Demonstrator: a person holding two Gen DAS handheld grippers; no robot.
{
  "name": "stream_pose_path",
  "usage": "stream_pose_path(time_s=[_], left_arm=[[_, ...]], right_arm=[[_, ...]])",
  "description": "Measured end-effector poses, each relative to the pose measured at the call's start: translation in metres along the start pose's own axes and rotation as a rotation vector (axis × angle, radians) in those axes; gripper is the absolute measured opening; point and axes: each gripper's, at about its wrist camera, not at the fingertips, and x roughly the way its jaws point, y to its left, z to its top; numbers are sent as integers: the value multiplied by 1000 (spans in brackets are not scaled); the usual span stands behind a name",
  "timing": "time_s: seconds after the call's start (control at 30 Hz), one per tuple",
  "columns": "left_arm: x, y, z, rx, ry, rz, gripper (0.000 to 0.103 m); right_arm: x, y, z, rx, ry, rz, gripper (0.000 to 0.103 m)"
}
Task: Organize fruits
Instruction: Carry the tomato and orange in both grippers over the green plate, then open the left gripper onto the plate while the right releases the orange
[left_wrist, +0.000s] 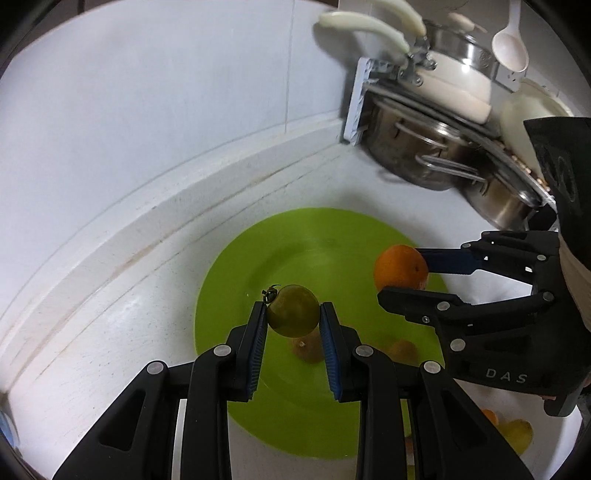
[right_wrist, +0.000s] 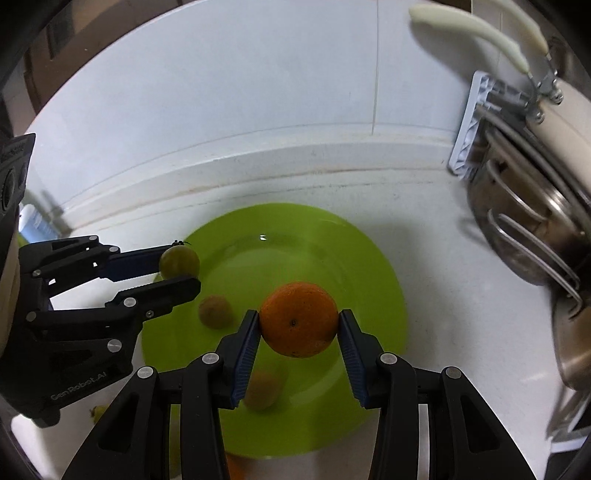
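Two tools are up over the same green plate right now, each with a fruit pinched in it. Starting on the left side: the left tool is clamped on a small green tomato, with its dark stem poking out toward the left finger. The blue pads press on both sides of it, and it hangs in the air above the left part of the plate, not touching it. In the right wrist view you can see that same tomato held out over the plate's left edge.

Under and between the tools, two small brownish fruits sit on the plate itself. They're blurry, so I can't tell what kind they are. One is near the middle-left of the plate, the other is closer to the near rim.

Moving right, the right tool is clenched on an orange, squeezed between its two pads and lifted above the plate's center. From the left wrist view the orange hangs over the right part of the plate.

A few more fruits lie on the white counter off the plate's near right corner, partly hidden.

Far right, a dish rack against the wall holds steel pots and a white spoon.
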Motion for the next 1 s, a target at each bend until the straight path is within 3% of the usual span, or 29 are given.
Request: stream_pose_path(time_s=[0.47,0.63,1.0], left_arm=[[10,10,0,-10,16,-17,30],[-6,11,-7,-12,12,-15,30],[-68,4,-20,-14,-91,-6,36]], right_arm=[[10,1,0,-9,17,-3,46],[-3,5,-1,-20,-4,-17,46],[-67,34,-14,-52,-131,-20,46]])
